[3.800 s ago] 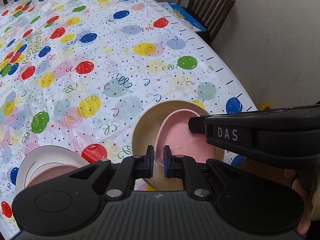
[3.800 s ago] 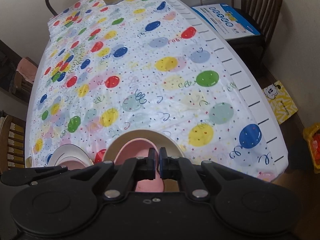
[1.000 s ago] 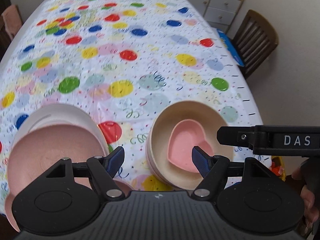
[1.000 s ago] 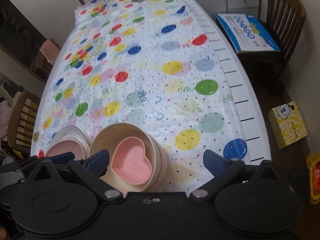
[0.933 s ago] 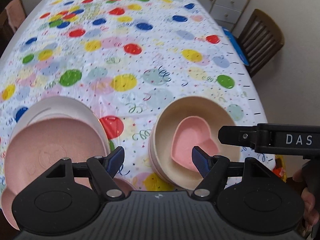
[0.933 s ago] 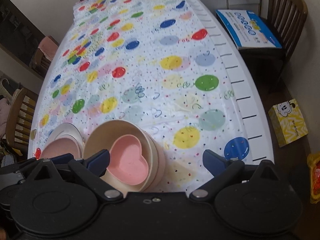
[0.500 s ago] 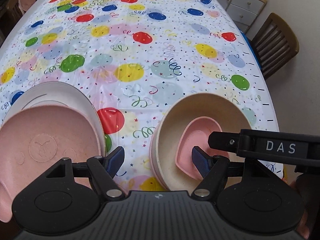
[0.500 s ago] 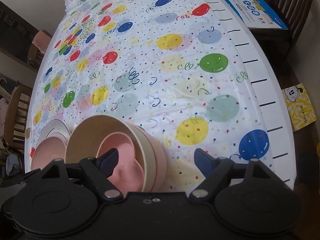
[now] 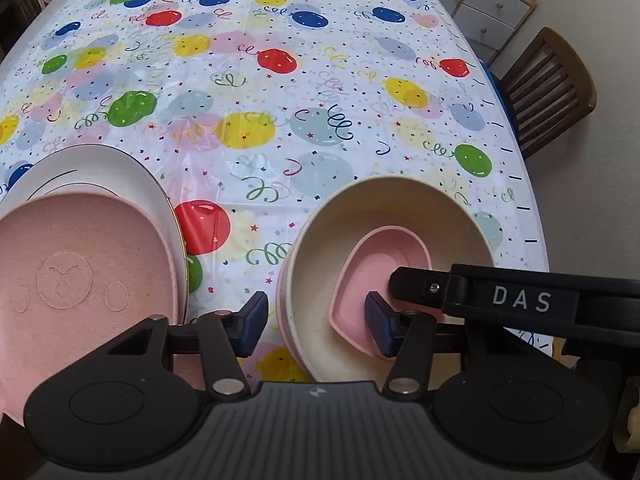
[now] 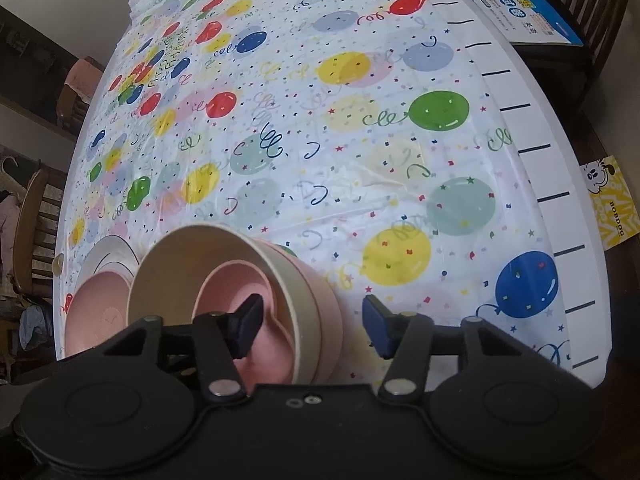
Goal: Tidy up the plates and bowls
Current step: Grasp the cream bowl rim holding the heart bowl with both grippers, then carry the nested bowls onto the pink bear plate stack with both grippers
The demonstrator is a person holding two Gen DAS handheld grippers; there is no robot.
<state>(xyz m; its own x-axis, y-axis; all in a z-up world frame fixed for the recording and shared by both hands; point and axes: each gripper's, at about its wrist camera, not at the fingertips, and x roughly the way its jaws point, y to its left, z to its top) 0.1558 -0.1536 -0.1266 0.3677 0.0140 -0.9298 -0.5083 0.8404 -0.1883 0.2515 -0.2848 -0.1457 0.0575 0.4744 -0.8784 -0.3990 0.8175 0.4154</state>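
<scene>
My table wears a balloon-print tablecloth (image 9: 280, 120) with streamers and confetti. Off its right edge stands a wooden chair (image 9: 548, 88), beyond it a pale drawer cabinet (image 9: 484, 8). From my right side I see a blue printed box (image 10: 516, 4) on that chair and a yellow cartoon box (image 10: 610, 204) on the floor
</scene>
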